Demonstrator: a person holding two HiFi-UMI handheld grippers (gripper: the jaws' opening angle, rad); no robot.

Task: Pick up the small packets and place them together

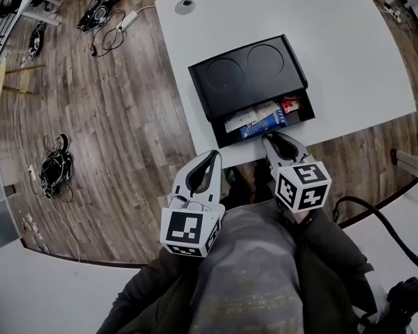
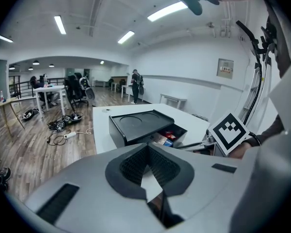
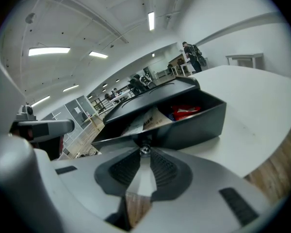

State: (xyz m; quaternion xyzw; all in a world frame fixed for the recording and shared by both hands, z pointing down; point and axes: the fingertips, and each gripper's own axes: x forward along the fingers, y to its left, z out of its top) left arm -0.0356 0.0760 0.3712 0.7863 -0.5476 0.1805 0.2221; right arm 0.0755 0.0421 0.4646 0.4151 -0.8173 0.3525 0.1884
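A black box [image 1: 247,75] stands on the white table [image 1: 348,54] with its drawer [image 1: 303,113] pulled out toward me. In the drawer lie a white packet [image 1: 240,117], a blue packet [image 1: 265,122] and a red packet [image 1: 290,105]. My right gripper [image 1: 267,138] sits at the drawer's front wall [image 3: 194,125], its tips shut on a small metal knob [image 3: 144,150]. The red packet [image 3: 185,111] and the white packet [image 3: 145,120] show just beyond it. My left gripper [image 1: 212,156] hangs off the table's near edge, shut with nothing in it, pointed toward the box [image 2: 136,125].
A round cable grommet [image 1: 184,6] is set in the table's far corner. Cables and a power strip [image 1: 118,23] lie on the wooden floor to the left, with another bundle of cables [image 1: 56,165] nearer. People sit at desks [image 2: 48,93] far off.
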